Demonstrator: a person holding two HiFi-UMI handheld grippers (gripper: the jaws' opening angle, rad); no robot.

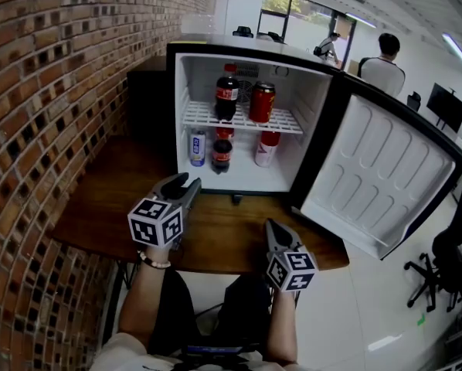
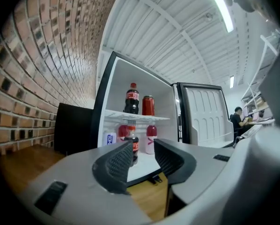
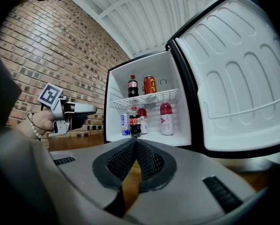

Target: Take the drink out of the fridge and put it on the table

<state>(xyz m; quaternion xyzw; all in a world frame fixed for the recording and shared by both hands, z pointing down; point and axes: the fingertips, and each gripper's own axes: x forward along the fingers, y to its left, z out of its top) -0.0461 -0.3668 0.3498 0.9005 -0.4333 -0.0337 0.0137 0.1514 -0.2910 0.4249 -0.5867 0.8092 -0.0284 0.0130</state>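
- Brick wall [image 1: 53, 91], red-brown with darker bricks mixed in, runs along the left of the left gripper [image 1: 186, 184].
- Ceiling [image 2: 144, 36] white and ribbed; strip light [image 2: 218, 7] lit, above and right of that gripper.
- Window [image 1: 291, 8] far ahead.
- Pale glossy floor [image 1: 370, 315] and black office chair [image 1: 447, 261] to the right of the right gripper [image 1: 272, 225].

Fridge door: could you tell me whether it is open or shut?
Open. The door stands swung wide to the right, baring the drinks inside.

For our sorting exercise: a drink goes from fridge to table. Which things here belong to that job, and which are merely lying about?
Job: fridge, front cola bottle, table, left gripper.
Just there: brick wall, office chair, person behind.
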